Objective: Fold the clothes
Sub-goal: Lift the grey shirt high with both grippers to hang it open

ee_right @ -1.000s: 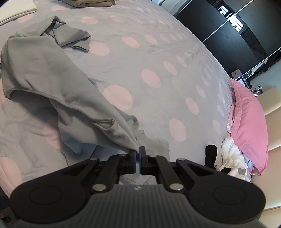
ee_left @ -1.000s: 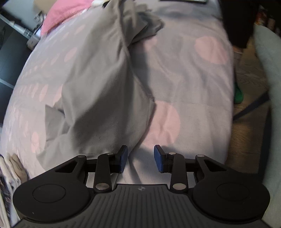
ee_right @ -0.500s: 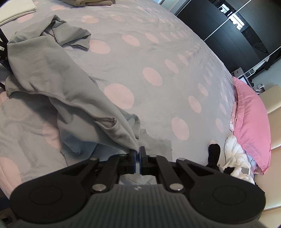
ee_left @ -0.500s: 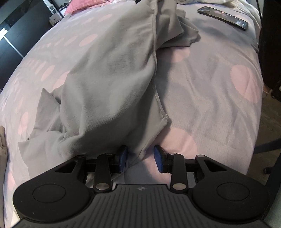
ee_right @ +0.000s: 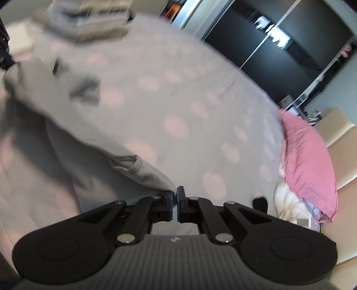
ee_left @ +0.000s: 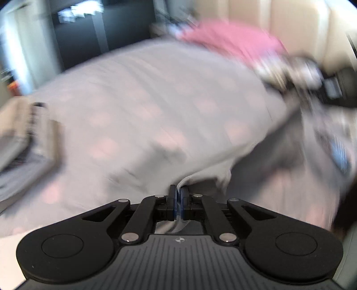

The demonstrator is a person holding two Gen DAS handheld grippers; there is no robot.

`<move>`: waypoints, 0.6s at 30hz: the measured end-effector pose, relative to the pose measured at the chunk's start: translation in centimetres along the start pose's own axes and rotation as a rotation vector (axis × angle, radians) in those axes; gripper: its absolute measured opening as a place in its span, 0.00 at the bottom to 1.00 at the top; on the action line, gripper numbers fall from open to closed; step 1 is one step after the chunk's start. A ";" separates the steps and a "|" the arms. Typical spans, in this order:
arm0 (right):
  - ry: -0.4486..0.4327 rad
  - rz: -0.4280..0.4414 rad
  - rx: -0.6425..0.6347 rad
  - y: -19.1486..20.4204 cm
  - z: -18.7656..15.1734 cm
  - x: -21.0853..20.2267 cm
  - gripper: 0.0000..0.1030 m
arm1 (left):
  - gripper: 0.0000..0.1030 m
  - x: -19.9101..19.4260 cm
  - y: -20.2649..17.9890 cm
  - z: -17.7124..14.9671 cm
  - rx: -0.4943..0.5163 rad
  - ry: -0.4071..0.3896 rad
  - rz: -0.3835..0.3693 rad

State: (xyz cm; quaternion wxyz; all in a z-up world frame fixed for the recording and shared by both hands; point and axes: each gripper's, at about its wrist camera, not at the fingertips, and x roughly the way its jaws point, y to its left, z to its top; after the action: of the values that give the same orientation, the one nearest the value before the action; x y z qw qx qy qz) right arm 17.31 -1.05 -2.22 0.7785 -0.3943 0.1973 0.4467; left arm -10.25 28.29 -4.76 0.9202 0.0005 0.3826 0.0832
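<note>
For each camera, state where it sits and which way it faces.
Left wrist: sits on the left hand-held gripper, facing down across the dotted bedspread toward the pink pillow; its fingers pinch the grey garment.
Right wrist: sits on the right hand-held gripper, facing along the bedspread toward dark wardrobe doors; it pinches the garment too.
Shared: garment, bedspread, pillow, folded clothes stack. No hand or sleeve shows.

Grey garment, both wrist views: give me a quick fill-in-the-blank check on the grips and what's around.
1. The left gripper has its jaws ____ on the grey garment.
2. The right gripper pinches the garment's ____ colored cloth.
3. The pillow at the bed's edge is ____.
4. The bedspread is patterned with pink ____.

Missing words: shut; grey; pink; dots
</note>
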 end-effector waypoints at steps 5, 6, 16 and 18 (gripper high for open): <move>-0.200 -0.094 0.103 -2.5 4.6 -5.3 0.03 | 0.01 -7.3 3.8 6.9 -0.106 -0.215 0.079; -0.251 -0.125 0.116 -3.1 5.7 -6.8 0.03 | 0.01 -8.9 4.0 8.2 -0.113 -0.264 0.089; -0.677 -0.408 0.224 -7.9 13.6 -24.8 0.03 | 0.01 -25.0 0.8 15.5 -0.124 -0.733 0.126; -0.728 -0.432 0.237 -7.8 13.6 -27.6 0.03 | 0.01 -27.1 -0.3 15.3 -0.112 -0.788 0.143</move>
State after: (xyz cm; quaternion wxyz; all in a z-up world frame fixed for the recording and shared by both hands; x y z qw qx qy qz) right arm 8.86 -7.47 27.67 0.9127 -0.1512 -0.1272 0.3577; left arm -18.26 24.76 25.13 0.9869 0.0090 -0.0056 0.1611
